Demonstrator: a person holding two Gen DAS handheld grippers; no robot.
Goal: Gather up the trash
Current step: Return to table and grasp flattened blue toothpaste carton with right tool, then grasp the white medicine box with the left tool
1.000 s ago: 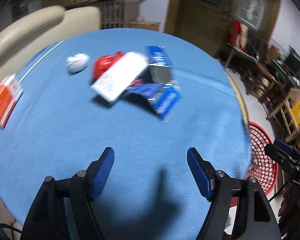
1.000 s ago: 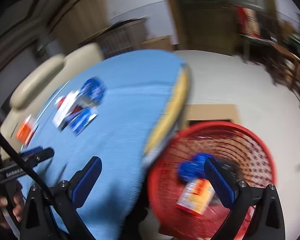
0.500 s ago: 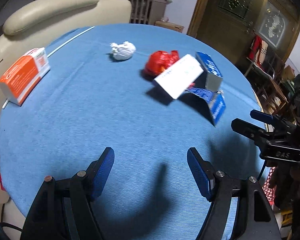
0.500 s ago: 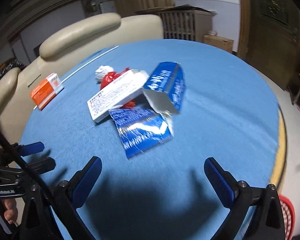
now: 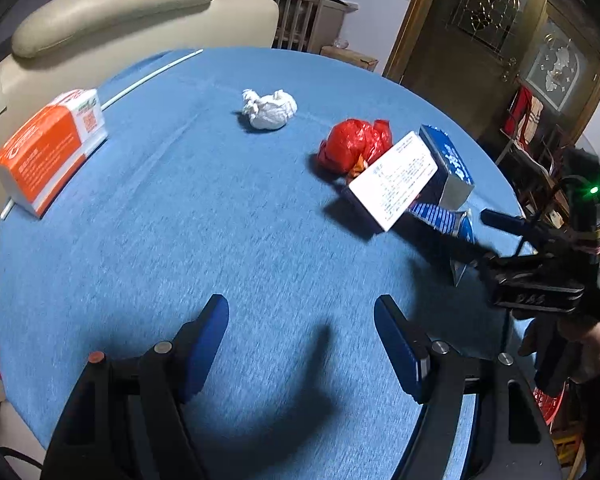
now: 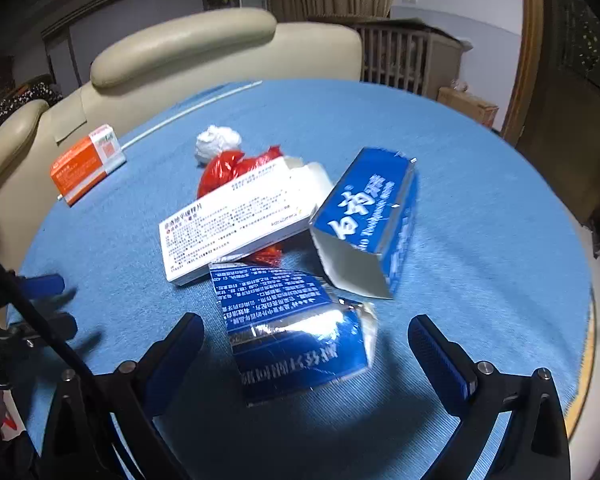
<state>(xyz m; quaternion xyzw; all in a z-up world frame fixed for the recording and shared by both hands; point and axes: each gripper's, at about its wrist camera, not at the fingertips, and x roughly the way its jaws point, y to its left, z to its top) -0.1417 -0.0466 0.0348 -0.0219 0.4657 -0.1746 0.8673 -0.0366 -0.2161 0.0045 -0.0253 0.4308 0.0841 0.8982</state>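
On the round blue table (image 5: 180, 240) lies a pile of trash: a flattened blue wrapper (image 6: 296, 336), an open blue carton (image 6: 372, 220), a white medicine box (image 6: 236, 220) leaning on a crumpled red bag (image 6: 228, 168), and a white paper ball (image 6: 218, 142). My right gripper (image 6: 306, 352) is open, its jaws either side of the blue wrapper, just above it. My left gripper (image 5: 302, 344) is open and empty over bare table, well short of the paper ball (image 5: 270, 109) and red bag (image 5: 354, 144). The right gripper (image 5: 500, 236) shows at the left wrist view's right edge.
An orange and white box (image 5: 48, 148) lies at the table's left edge, also in the right wrist view (image 6: 86, 162). A cream sofa (image 6: 180, 52) stands behind the table. A red basket (image 5: 550, 400) sits on the floor at the right.
My right gripper swung from over the red basket to the table and has closed in on the blue wrapper. My left gripper's view turned left, with the trash pile now at right.
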